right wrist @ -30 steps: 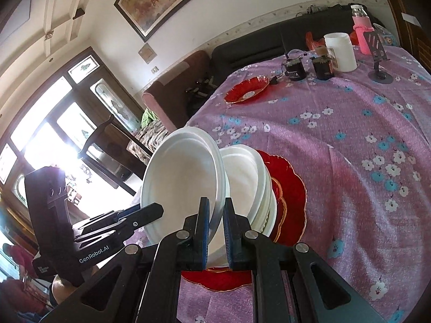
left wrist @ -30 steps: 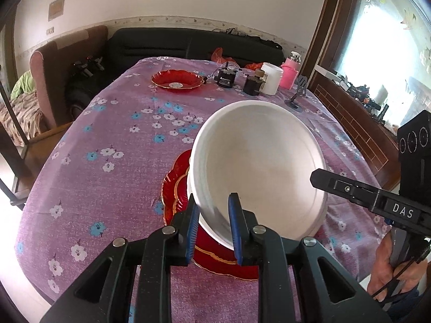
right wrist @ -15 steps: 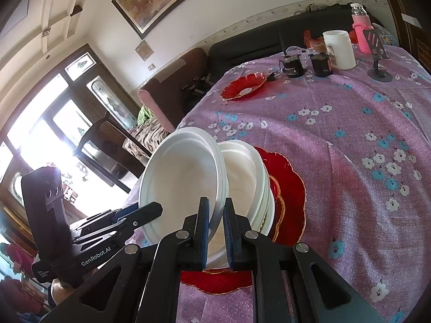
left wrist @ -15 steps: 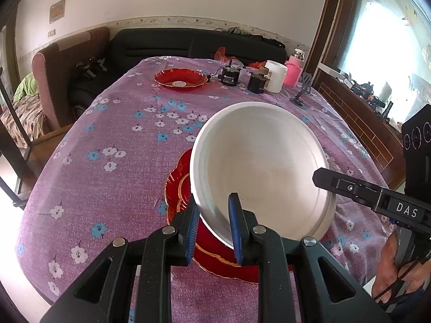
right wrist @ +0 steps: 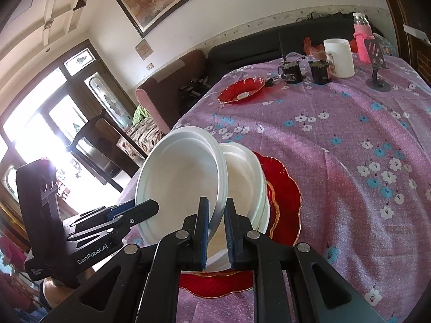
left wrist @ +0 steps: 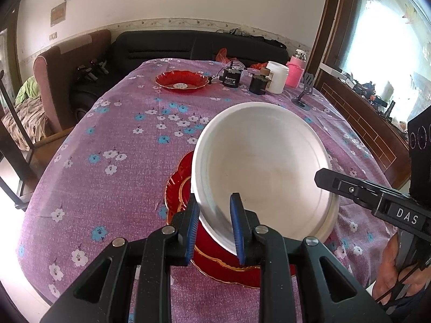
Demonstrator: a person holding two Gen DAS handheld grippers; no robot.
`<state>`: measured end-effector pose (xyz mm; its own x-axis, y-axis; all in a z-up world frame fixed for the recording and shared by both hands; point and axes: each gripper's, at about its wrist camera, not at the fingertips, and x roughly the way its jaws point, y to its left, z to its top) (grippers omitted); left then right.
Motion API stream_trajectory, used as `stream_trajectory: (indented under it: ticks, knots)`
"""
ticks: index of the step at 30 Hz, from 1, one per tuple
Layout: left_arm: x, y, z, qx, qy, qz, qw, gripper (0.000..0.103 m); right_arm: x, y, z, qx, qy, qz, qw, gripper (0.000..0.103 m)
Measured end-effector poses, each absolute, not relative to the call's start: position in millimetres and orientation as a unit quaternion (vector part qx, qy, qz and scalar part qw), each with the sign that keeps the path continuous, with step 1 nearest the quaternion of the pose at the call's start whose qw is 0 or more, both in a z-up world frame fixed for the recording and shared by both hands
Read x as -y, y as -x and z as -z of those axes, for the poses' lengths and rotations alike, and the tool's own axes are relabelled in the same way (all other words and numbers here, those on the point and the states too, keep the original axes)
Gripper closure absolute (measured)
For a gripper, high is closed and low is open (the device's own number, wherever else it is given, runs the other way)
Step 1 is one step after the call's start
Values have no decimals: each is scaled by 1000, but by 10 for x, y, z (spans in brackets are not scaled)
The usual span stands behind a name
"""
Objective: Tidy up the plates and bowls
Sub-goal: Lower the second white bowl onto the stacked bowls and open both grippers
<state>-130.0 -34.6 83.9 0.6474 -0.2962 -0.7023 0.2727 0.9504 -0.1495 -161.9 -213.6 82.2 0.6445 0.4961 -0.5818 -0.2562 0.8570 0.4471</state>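
A white plate is held tilted between both grippers above a stack. My left gripper is shut on its near rim. My right gripper is shut on the opposite rim of the same plate. Below it sit more white plates or bowls on a red gold-rimmed plate, which also shows in the left wrist view. Another red plate lies at the table's far end and appears in the right wrist view too.
The table has a purple flowered cloth. At the far end stand a white jar, a pink bottle, two dark small devices and a phone stand. A sofa and armchair stand beyond.
The white plate, held by both grippers, has tilted and sunk slightly toward the stack. Both grippers stay shut on it.
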Motion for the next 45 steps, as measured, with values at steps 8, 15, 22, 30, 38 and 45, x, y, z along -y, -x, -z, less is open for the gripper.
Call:
stream_trajectory:
  ticks: [8,15,22,30,38,45]
  knots:
    - [351,1305,-860,-388,18,158,908,67,2166,1628,-816,-367,-170,-215,889,82]
    - [190,1321,-966,-382,52,175,906,66,2312,1733,-977,-331,-187,-224,897,76]
    - [-305,1144,-817,-412,121,136,893,63,2709,1631,-862,-351,-214,-167,896,76]
    - [-310,989,-465,-459,152,159,861,63,2725,1451,-381,-420,-226,-163,864,76]
    - [-102,917,-264,-477,109,159,858,85,2686,1373,-179,-441,-233,-171,850,84]
    - [48,845,-246,-467,76,149,868,88,2600,1325,-207,-439,-197,-151,864,91]
